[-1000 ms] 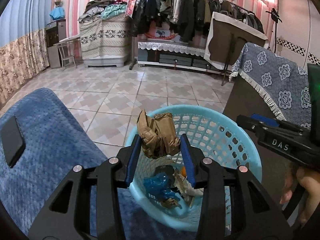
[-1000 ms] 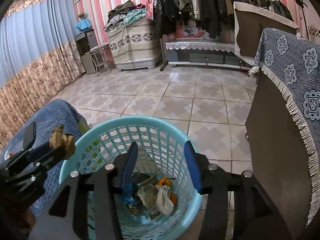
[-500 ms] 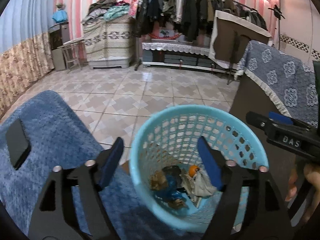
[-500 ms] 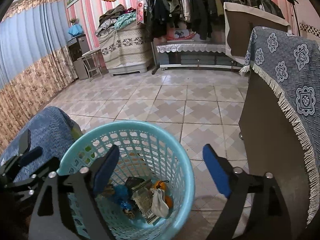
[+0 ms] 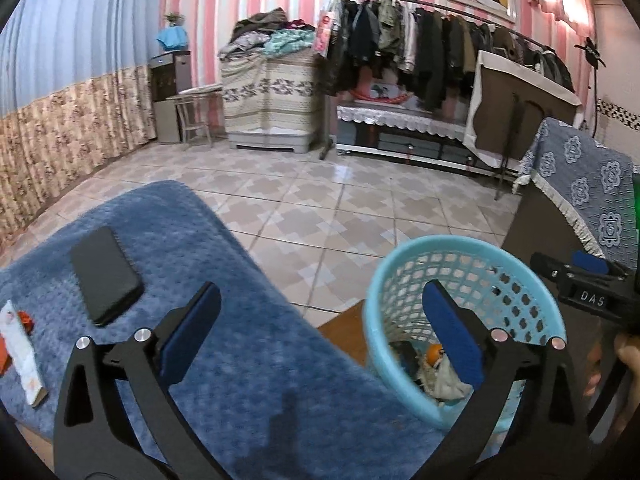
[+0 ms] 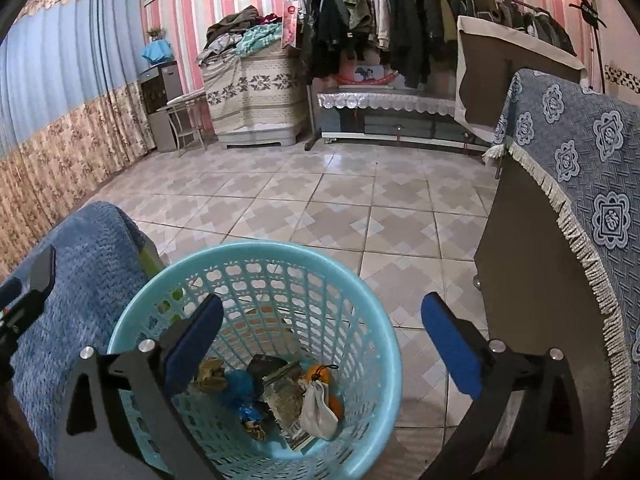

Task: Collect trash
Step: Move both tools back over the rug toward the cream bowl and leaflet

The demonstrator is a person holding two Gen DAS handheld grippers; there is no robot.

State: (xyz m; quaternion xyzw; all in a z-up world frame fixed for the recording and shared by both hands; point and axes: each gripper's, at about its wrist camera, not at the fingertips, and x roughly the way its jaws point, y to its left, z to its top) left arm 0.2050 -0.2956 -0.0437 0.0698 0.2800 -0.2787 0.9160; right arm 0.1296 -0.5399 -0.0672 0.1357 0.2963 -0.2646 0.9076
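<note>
Tiled floor bears an upright basket (image 6: 360, 344), mouth up; left gripper (image 5: 320, 332) and right gripper (image 6: 322, 336) gape wide, empty.

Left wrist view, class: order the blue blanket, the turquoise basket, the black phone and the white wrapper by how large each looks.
1. blue blanket
2. turquoise basket
3. black phone
4. white wrapper, partly cut off at the frame edge, so its rank against the phone is unsure.
</note>
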